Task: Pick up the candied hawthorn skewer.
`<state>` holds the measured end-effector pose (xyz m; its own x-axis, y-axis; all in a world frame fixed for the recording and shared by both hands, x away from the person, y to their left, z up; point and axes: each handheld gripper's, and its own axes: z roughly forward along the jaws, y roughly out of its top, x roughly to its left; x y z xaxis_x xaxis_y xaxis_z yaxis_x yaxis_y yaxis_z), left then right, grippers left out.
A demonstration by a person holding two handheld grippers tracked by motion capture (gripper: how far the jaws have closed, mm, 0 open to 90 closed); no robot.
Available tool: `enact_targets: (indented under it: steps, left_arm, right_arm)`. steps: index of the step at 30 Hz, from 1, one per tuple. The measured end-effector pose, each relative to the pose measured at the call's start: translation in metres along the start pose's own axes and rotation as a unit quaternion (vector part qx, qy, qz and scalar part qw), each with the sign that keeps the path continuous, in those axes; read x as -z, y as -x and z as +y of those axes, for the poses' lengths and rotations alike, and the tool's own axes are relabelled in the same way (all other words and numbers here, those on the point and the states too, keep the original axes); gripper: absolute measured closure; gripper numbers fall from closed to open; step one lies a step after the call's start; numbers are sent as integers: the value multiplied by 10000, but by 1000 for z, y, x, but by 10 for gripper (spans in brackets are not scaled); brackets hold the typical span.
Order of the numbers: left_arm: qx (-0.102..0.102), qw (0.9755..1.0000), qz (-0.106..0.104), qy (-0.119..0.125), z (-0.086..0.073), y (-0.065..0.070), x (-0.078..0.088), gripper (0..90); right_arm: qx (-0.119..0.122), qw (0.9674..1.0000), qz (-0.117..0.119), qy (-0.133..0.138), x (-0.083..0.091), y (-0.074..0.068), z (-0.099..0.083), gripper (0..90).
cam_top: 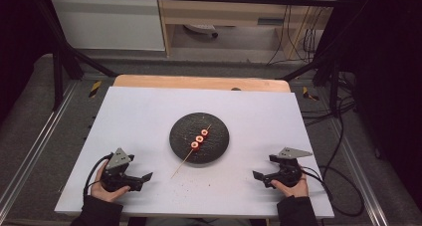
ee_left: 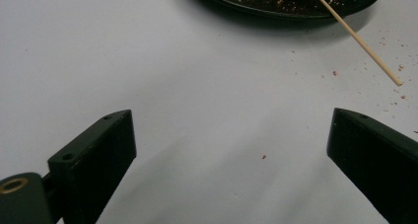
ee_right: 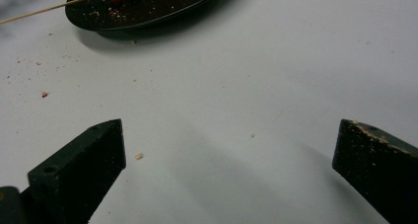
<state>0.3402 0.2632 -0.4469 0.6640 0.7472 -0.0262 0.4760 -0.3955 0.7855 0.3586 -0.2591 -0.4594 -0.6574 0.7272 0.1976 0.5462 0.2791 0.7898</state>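
A black round plate [cam_top: 199, 137] lies in the middle of the white table [cam_top: 139, 116]. Across it rests a wooden skewer [cam_top: 191, 150] carrying three red-and-white slices [cam_top: 199, 139]; its bare end pokes off the plate's near rim toward me. My left gripper [cam_top: 141, 181] rests at the near left, open, jaws wide apart over bare table. In the left gripper view the plate [ee_left: 276, 4] and skewer [ee_left: 360, 41] sit ahead at the top. My right gripper [cam_top: 260, 177] rests at the near right, also open and holding nothing. Its view shows the plate [ee_right: 143, 12] and skewer [ee_right: 49, 9] at upper left.
Small crumbs [ee_right: 44, 93] dot the table near the plate. A wooden strip [cam_top: 199, 81] runs along the table's far edge. Black frame posts [cam_top: 59, 61] flank the table, and cables [cam_top: 338, 151] lie on the floor at the right.
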Motion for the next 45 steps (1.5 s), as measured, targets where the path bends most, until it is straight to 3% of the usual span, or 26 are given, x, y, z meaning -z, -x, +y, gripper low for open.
enact_targets:
  steps: [25,37,45]
  left_arm:
    - [-163,9998,-12,-63,9,11,-6,46]
    - [-130,9999,52,11,23,14,-4,52]
    - [-178,9998,70,-6,38,24,-6,52]
  right_arm:
    - [28,10000,-29,-1,0,-1,0,6]
    - [23,10000,-32,12,1,-1,0,6]
    - [9,10000,-36,16,1,-1,0,6]
